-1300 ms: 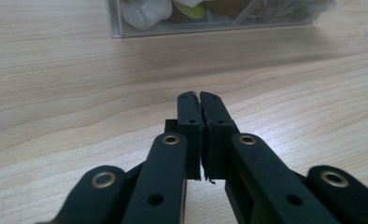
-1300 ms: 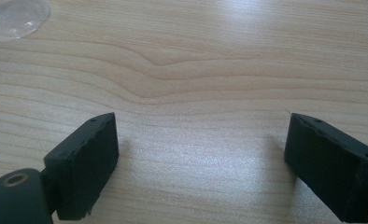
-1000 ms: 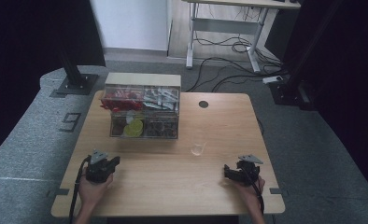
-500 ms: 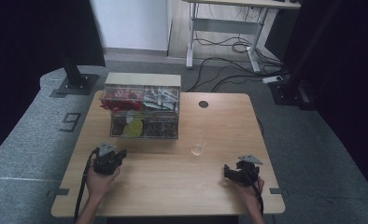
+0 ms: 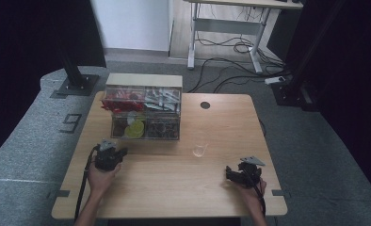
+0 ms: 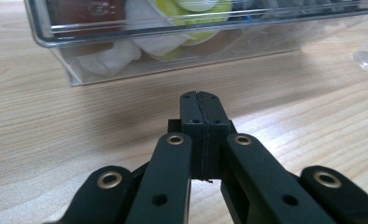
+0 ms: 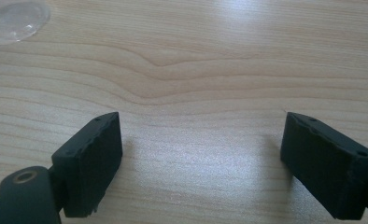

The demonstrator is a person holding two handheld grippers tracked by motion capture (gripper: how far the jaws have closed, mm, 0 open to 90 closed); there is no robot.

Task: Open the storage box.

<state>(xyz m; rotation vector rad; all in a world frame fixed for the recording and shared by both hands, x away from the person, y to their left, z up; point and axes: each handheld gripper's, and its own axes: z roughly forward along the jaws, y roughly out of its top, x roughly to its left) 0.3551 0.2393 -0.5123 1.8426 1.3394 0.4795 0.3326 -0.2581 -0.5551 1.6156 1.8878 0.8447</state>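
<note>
A clear plastic organiser box [image 5: 144,113] with compartments of red, white, yellow-green and dark items stands at the back left of the wooden table [image 5: 174,169]. My left gripper [image 5: 121,153] lies just in front of the box's left part, jaws pressed together with nothing between them; in the left gripper view it [image 6: 203,100] points at the box wall [image 6: 173,60]. A small clear plastic cup [image 5: 199,150] stands mid-table. My right gripper [image 5: 229,173] rests near the front right, jaws wide apart over bare wood [image 7: 198,144], and the clear cup [image 7: 15,21] sits far off at upper left.
A round cable hole [image 5: 205,105] is in the table's back right. Grey floor mats surround the table. A black stand base [image 5: 75,84] sits on the floor at back left, a desk frame with cables [image 5: 230,47] behind.
My left gripper has moved up the table toward the organiser box and slightly right. The right gripper has stayed where it was.
</note>
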